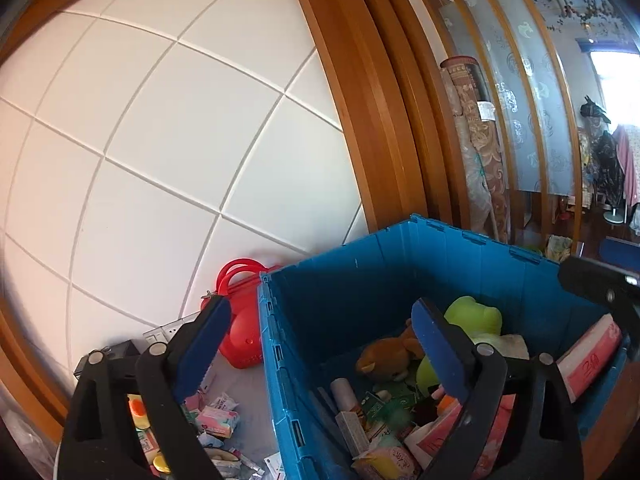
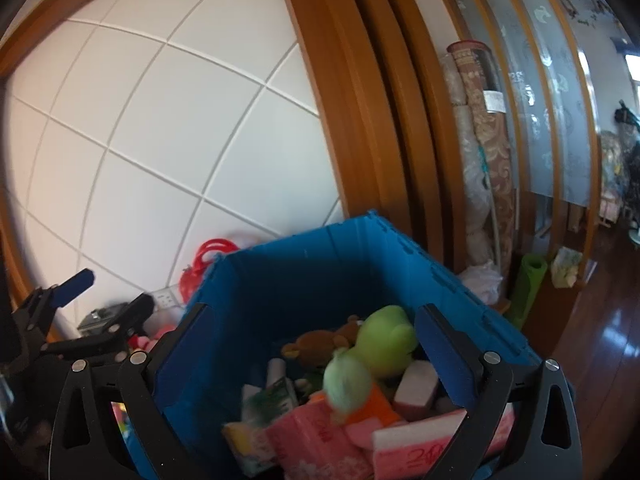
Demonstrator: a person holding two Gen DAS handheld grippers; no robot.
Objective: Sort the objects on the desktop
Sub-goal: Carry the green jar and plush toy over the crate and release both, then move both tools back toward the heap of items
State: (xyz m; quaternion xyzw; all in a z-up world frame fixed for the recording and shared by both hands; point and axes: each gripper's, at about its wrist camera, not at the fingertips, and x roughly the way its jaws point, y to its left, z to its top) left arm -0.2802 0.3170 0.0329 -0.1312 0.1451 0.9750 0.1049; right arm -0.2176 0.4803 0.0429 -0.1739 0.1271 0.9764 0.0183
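Observation:
A blue plastic crate (image 1: 360, 276) (image 2: 304, 264) holds a green frog plush (image 1: 476, 316) (image 2: 384, 336), a brown bear plush (image 1: 388, 356) (image 2: 320, 344), pink tissue packs (image 1: 592, 356) (image 2: 320, 436) and small boxes. My left gripper (image 1: 320, 352) is open and empty, straddling the crate's left wall. My right gripper (image 2: 308, 356) is open and empty, above the crate's contents. A blurred green and orange plush (image 2: 352, 388) lies between its fingers, on the pile. The left gripper also shows at the left of the right wrist view (image 2: 104, 296).
Small packets and sweets (image 1: 220, 420) lie on the grey desktop left of the crate. A red bag (image 1: 240, 320) stands behind them by the white tiled wall (image 1: 160, 140). Wooden door frame (image 1: 360, 120), rolled carpets (image 2: 484, 160) and a green mat roll (image 2: 528, 288) are on the right.

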